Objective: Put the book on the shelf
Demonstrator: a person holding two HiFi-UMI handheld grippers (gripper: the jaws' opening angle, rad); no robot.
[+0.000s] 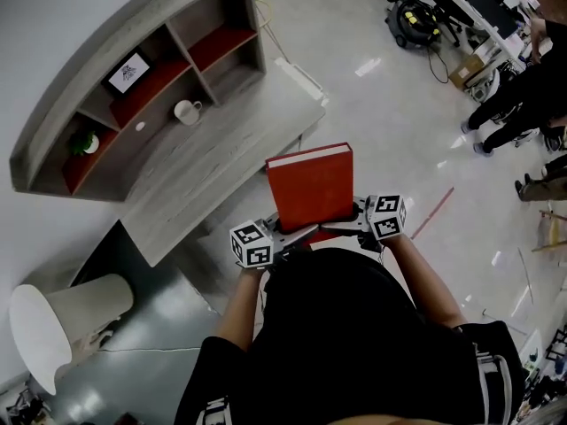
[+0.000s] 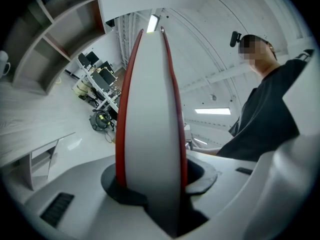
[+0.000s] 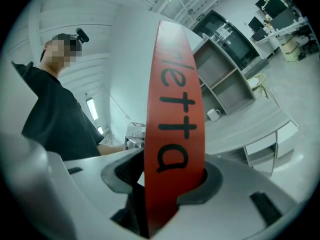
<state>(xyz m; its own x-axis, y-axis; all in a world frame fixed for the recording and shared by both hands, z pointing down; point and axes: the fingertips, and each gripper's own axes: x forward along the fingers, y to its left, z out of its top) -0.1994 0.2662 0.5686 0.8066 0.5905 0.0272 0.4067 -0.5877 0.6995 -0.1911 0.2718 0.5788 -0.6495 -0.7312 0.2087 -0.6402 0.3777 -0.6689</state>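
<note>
The left gripper [image 1: 291, 235] is clamped on the white page-edge side of the red book [image 1: 310, 184], and the right gripper [image 1: 353, 223] grips its lettered spine, both at the end nearest the person. The book is held in the air, cover up and roughly level, over the floor just beside the grey desk [image 1: 213, 162]. On the desk's far side stands the curved shelf [image 1: 115, 38], with a white mug [image 1: 186, 111] at its foot, well apart from the book.
</note>
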